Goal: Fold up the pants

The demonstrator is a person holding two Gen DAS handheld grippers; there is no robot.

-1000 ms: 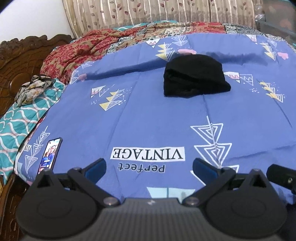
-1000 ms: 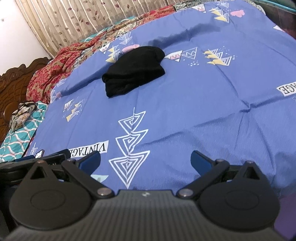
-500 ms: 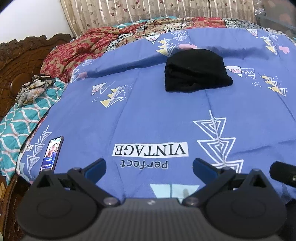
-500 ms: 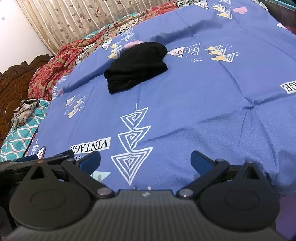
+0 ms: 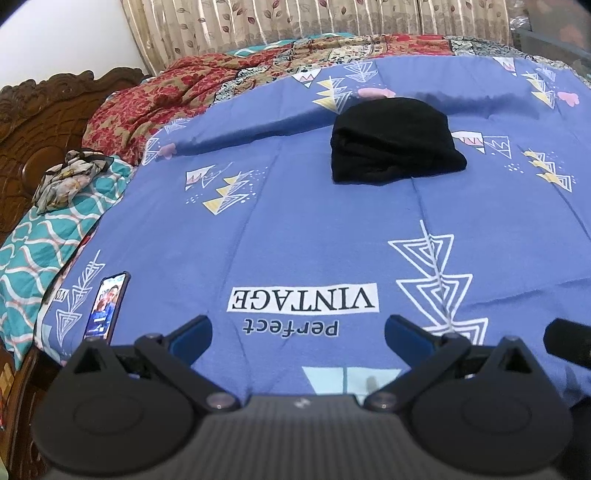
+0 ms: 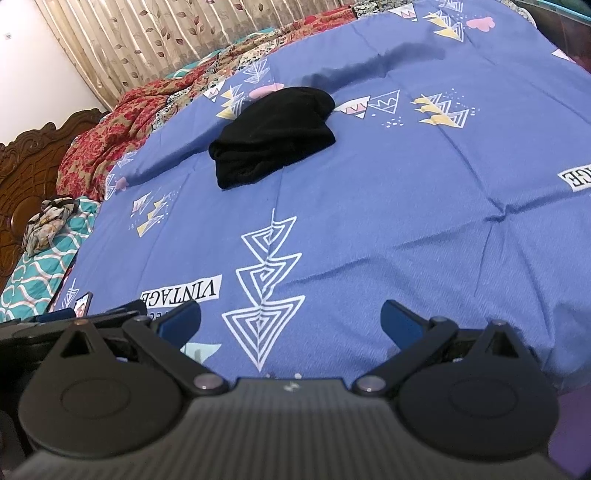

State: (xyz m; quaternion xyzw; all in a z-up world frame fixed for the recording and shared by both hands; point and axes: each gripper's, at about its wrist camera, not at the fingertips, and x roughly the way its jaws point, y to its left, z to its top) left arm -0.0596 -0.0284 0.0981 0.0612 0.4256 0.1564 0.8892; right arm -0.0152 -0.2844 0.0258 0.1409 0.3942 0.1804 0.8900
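Your left gripper (image 5: 297,332) stands released, its two blue-padded fingers spread wide over the near edge of the bed and holding nothing. Your right gripper (image 6: 290,319) is in the same condition: two fingers parted, empty. One pair of black pants (image 5: 395,144) lies folded into a compact bundle on the blue bedsheet (image 5: 295,221), at about 1 o'clock from your left gripper and well apart from it; in the right wrist view the same bundle (image 6: 273,134) sits at about 12 o'clock, again well clear of the fingers. Neither gripper touches the garment. One phone (image 5: 107,304) lies face up with its screen lit near the sheet's left edge, at about 9 o'clock from your left gripper and just beyond its left finger. Count one printed "VINTAGE" label (image 5: 303,298) directly ahead of the left gripper, reading upside down from your position. One teal patterned pillow (image 5: 48,236) lies at 10 o'clock, with one crumpled patterned cloth (image 5: 66,179) resting on it. One red floral blanket (image 5: 155,99) runs along the far side at 11 o'clock, below the curtain (image 5: 295,18). One carved wooden headboard (image 5: 33,122) stands at the far left.
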